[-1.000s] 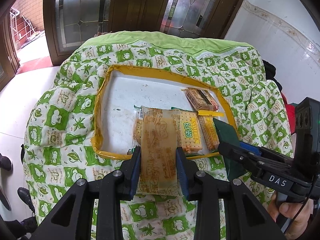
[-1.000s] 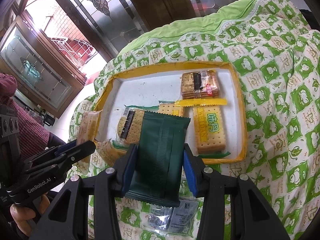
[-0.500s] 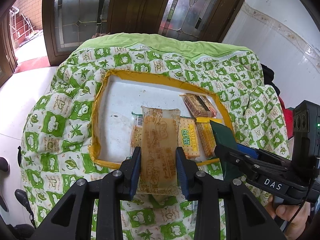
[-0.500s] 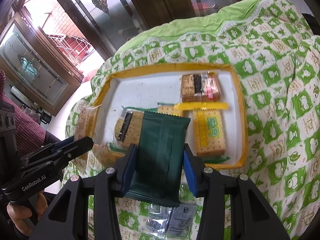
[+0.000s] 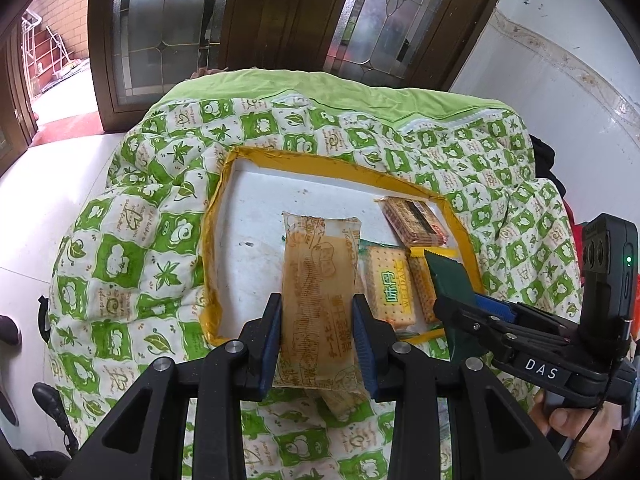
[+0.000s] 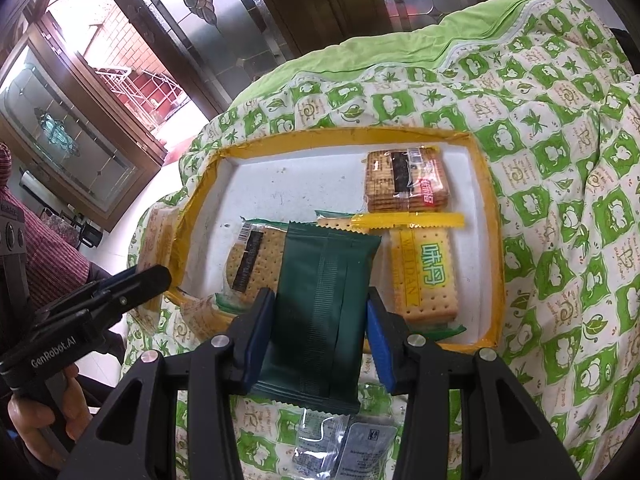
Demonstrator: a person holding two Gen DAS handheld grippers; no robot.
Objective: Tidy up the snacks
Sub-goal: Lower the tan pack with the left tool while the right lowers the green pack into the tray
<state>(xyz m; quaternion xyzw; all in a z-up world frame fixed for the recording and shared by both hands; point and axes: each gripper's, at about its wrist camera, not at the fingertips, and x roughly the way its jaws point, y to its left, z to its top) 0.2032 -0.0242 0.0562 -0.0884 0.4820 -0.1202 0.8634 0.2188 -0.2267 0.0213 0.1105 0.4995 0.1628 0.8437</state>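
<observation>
Left gripper (image 5: 318, 334) clamped on a tan translucent snack packet (image 5: 318, 292), held above the near edge of the yellow-rimmed white tray (image 5: 256, 200). Right gripper (image 6: 320, 334) clamped on a dark green packet (image 6: 322, 300), likewise raised over the tray's near rim. Over the preceding second, little altered — both grips unchanged, both packets lifted slightly higher over the tray, neither set down. Already lying in the tray: a yellow-labelled cracker pack (image 6: 426, 276), a clear-wrapped cracker stack (image 6: 406, 182) and a barcoded cracker pack (image 6: 250, 266). Left outside on the green-patterned quilt (image 6: 560, 200) — a clear sachet (image 6: 344, 446) beneath the right gripper. Judged as the carrying stage: two packets poised for placement, release pending, sorting only partly done.
</observation>
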